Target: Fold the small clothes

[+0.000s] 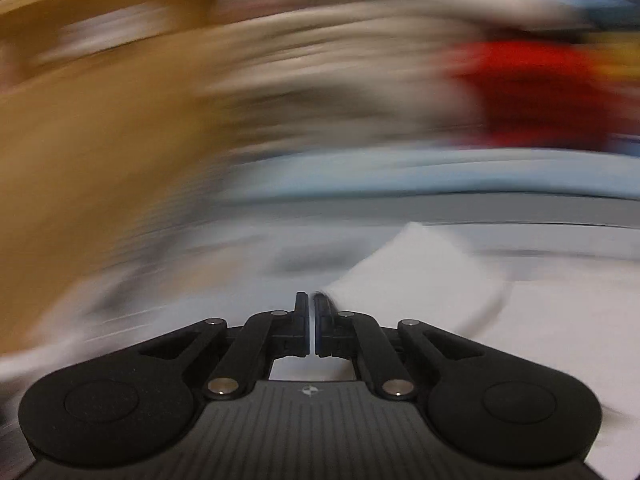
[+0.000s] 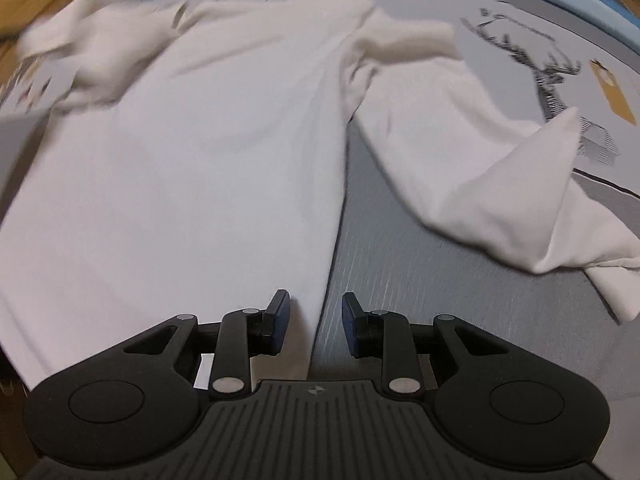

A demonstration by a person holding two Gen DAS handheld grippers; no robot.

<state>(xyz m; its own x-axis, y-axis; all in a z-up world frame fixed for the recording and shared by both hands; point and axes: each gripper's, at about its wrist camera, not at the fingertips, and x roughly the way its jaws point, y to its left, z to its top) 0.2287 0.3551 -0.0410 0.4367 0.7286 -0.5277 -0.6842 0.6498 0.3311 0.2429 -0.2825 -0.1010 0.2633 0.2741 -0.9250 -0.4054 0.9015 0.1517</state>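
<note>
Left gripper pressed together, seemingly pinching the white shirt to lift a fold, though blur hides the grip. Right gripper spread over the shirt's edge on the grey mat.

Left gripper: the housing is showing as matte black plastic, with a grey ribbed plate at the centre bearing a small compass-like cross mark. Two rounded lobes are flanking the plate, each carrying a shallow circular recess. Black linkage bars are running forward from silver pivot pins to the fingers, which are black with blue pads along their inner faces.

Right gripper: the build is presenting identically, with the same ribbed plate, mark, lobes and silver pins. Its fingers are displaying the blue pads more plainly. No cables are showing on either unit.
</note>
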